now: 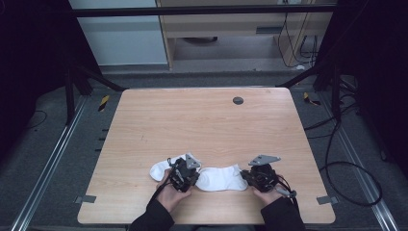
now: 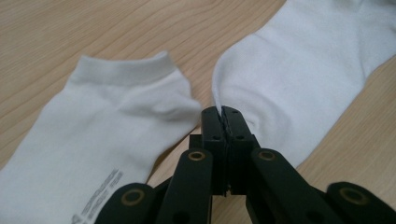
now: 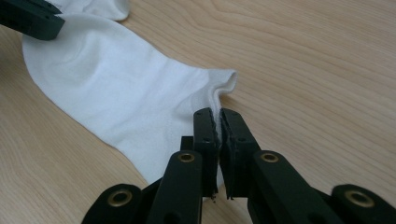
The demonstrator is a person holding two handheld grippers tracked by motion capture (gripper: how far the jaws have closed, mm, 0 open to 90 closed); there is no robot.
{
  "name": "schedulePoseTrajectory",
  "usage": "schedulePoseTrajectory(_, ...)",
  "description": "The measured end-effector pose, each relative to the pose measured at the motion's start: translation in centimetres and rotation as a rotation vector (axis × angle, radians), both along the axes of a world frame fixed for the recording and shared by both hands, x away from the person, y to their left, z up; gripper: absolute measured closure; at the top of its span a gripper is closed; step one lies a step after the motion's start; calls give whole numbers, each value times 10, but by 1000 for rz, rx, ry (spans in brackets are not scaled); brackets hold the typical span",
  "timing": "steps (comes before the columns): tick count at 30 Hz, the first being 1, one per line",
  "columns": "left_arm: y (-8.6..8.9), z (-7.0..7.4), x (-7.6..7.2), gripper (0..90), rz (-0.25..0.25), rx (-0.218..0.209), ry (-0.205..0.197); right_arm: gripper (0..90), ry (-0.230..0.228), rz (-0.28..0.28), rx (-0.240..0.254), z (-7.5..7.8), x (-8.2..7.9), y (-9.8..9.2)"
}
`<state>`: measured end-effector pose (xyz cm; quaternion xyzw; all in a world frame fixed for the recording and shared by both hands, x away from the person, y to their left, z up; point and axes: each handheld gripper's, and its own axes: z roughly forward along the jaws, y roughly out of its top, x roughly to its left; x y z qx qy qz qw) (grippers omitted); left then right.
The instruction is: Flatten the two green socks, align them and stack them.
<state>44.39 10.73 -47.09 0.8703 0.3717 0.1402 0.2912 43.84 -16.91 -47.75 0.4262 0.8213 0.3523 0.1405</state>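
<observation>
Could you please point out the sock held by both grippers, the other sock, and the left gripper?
held sock (image 1: 221, 178), high view, middle of its fabric.
other sock (image 2: 112, 121), left gripper view, its body.
left gripper (image 2: 221, 111), left gripper view, between the fingertips.

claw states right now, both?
Left claw: shut on one end of the right-hand white sock.
Right claw: shut on that sock's other end, at the cuff.

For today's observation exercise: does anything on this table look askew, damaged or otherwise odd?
Nothing is damaged or spilled. The one oddity: the right-hand sock is pinched at both ends, by the left gripper and the right gripper, so its fabric puckers there. The other sock lies flat and apart on the table.
</observation>
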Motion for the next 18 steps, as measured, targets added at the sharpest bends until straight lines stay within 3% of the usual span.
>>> schedulePoseTrajectory(4, 14, -2, -1, 885, 25, -17, 9, 853, 8, 16, 8, -2, 1, 10)
schedulePoseTrajectory(18, 35, -9, 2, 880, 63, 4, 20, 852, 21, 54, 21, -6, -2, 34)
